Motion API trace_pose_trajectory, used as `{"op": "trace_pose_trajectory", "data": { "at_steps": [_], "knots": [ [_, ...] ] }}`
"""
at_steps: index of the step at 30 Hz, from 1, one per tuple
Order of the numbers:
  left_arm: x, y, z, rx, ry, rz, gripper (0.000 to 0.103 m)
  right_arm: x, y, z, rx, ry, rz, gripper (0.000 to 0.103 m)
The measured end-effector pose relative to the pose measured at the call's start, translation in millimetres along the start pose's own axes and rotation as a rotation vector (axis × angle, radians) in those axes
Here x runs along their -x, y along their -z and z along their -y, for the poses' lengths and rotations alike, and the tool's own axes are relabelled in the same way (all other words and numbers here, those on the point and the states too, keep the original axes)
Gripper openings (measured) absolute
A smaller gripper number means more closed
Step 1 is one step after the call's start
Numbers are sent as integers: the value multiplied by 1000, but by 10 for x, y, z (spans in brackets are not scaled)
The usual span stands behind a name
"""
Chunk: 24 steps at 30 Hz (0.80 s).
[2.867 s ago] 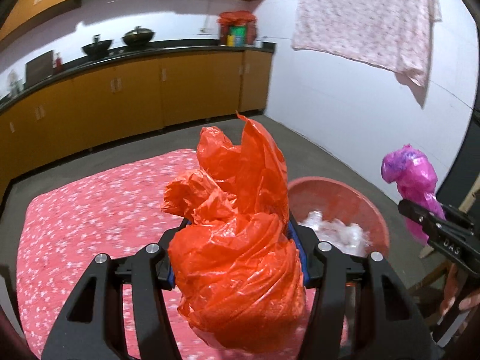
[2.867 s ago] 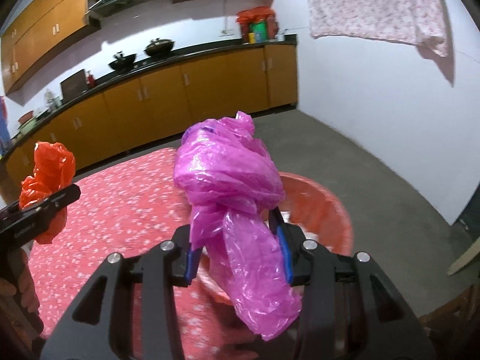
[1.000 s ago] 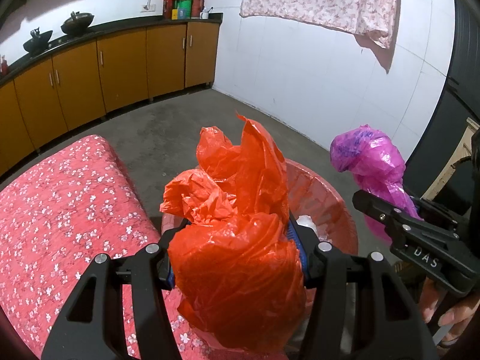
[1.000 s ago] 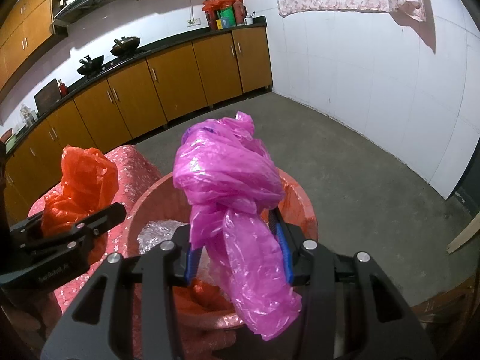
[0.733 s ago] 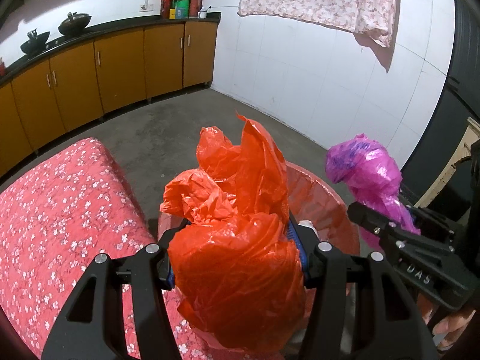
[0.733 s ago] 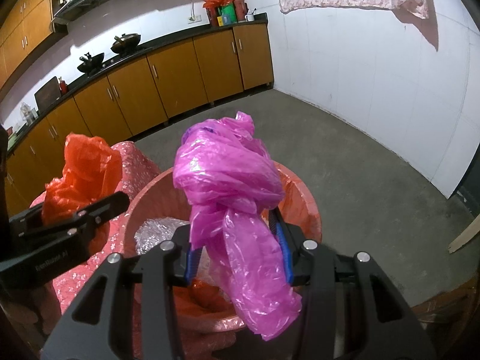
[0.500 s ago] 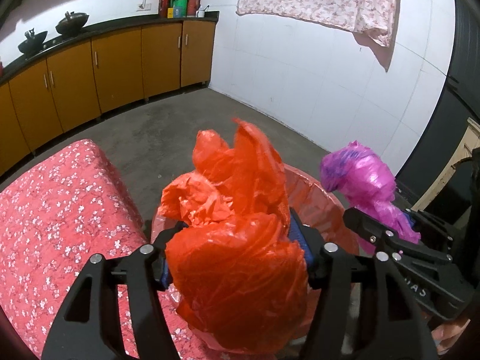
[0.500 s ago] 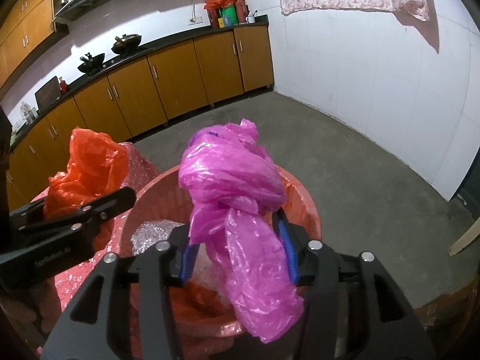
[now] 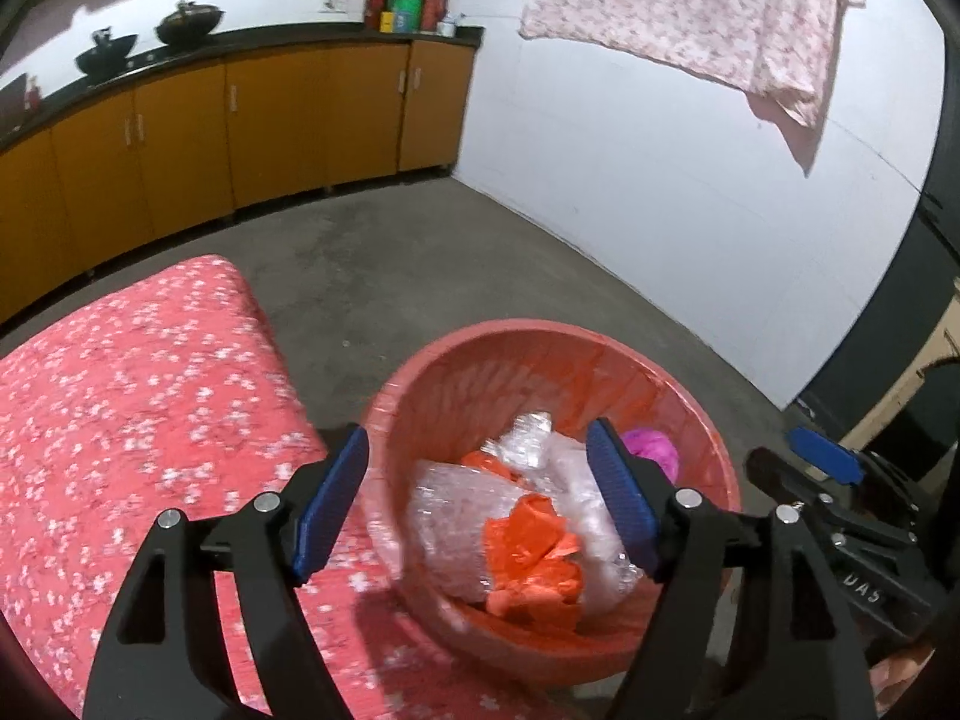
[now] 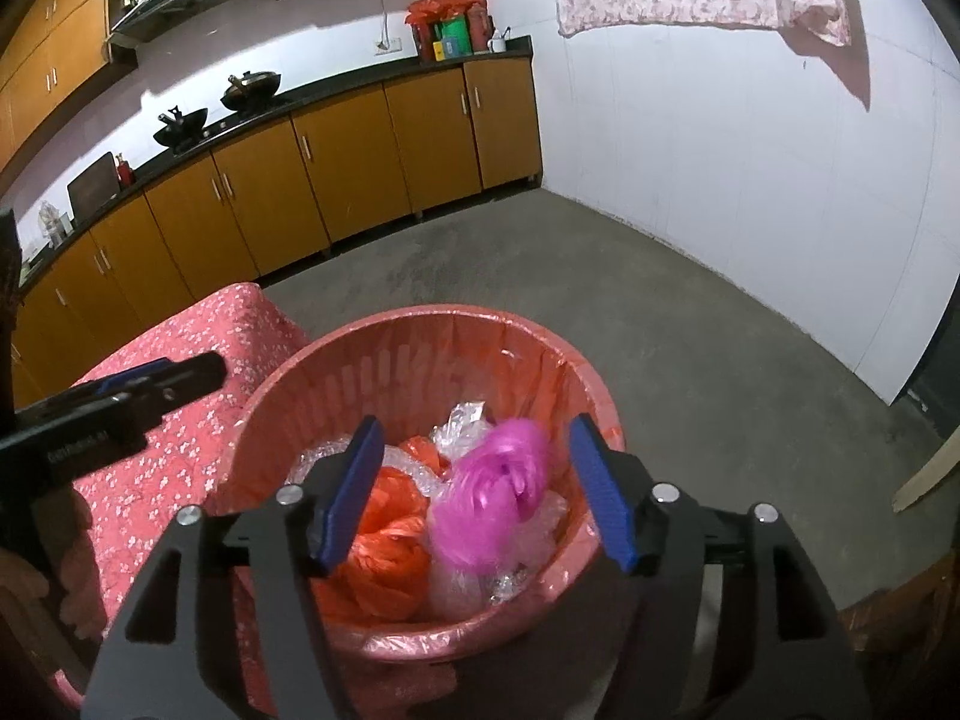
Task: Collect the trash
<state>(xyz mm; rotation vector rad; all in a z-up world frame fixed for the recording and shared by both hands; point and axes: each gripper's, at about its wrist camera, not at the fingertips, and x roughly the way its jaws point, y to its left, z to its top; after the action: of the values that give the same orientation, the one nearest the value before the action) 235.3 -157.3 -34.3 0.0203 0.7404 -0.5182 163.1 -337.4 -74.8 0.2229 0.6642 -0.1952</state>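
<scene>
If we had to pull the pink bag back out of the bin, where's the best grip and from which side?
Judging from the right wrist view, take the pink bag by its bunched upper lump, coming straight down from above. It lies on top of the clear plastic wrap with the bin wall all around, so a side approach looks blocked. The orange bag crowds its left; set the jaws front to back.

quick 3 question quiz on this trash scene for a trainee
1. True or false: the left hand-held gripper is open.
2. Where does the pink bag lie? A) on the floor B) in the red bin C) on the counter
3. Fill in: the orange bag lies to the ____ of the pink bag in the right wrist view.

Key: 1 true. 2 B. 3 left. The right hand-held gripper is open too.
</scene>
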Motion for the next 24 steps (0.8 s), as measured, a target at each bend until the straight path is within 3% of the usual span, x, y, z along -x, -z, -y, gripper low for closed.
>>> {"op": "trace_pose_trajectory", "data": {
  "at_steps": [5, 9, 14, 20, 24],
  "knots": [
    [298, 35, -166, 6, -53, 63, 82, 184, 24, 14, -10, 22, 46, 80],
    [602, 95, -281, -1, -105, 125, 93, 436, 26, -1, -16, 37, 118, 98],
    [1064, 235, -394, -4, -172, 213, 99, 799, 35, -145, 1, 26, 183, 99],
    [1605, 532, -467, -16, -263, 290, 101, 1276, 160, -528, 99, 110, 279, 99],
    [1912, 772, -485, -28, -327, 329, 101, 1520, 274, -748, 144, 79, 308, 99]
  ]
}}
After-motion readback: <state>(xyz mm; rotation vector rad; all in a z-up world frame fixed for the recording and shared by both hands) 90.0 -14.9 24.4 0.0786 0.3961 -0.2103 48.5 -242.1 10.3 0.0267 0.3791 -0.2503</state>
